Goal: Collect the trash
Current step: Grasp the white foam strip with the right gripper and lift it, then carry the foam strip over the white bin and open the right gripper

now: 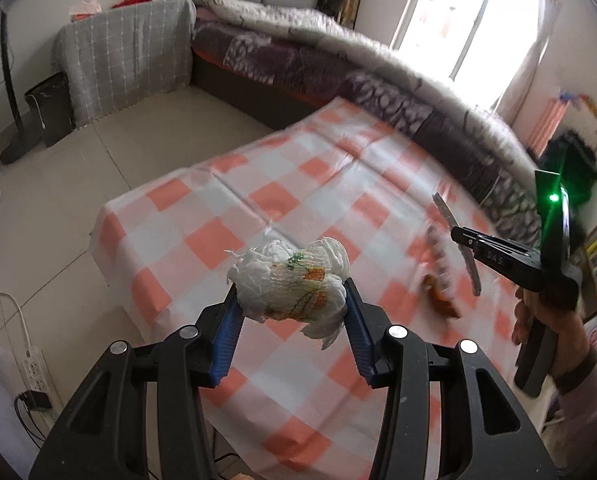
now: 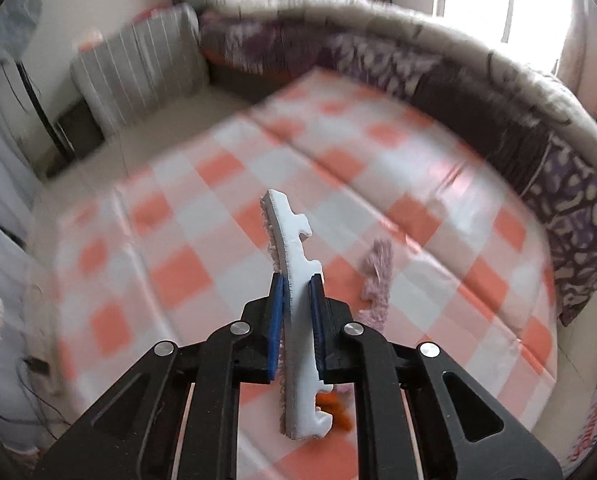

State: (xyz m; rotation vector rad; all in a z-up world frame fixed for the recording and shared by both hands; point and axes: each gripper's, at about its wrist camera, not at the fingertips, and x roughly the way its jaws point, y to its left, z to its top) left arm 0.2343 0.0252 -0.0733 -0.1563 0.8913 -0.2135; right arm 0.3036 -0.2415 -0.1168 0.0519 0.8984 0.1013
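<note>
Trash lifted over the checked surface (image 1: 282, 184), bed (image 1: 338, 64) beyond.
Left tool (image 1: 292, 300) grips a crumpled wrapper (image 1: 290, 284); right tool (image 2: 296, 300) pinches a foam strip (image 2: 294, 264), both angled down.

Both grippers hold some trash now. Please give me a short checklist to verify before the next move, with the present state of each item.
1. Left gripper grips the crumpled white wad: ok, both pads press its sides, lifted off the table.
2. Right gripper grips the white foam strip: ok, jaws shut on it, strip upright.
3. Strip held near its middle: ok, ends stick out above and below the pads.
4. Trash left on the checked tablecloth: not ok, a pink fuzzy piece and an orange scrap remain.
5. Bin to drop into: cannot tell, a dark container stands on the floor, its use unclear.
</note>
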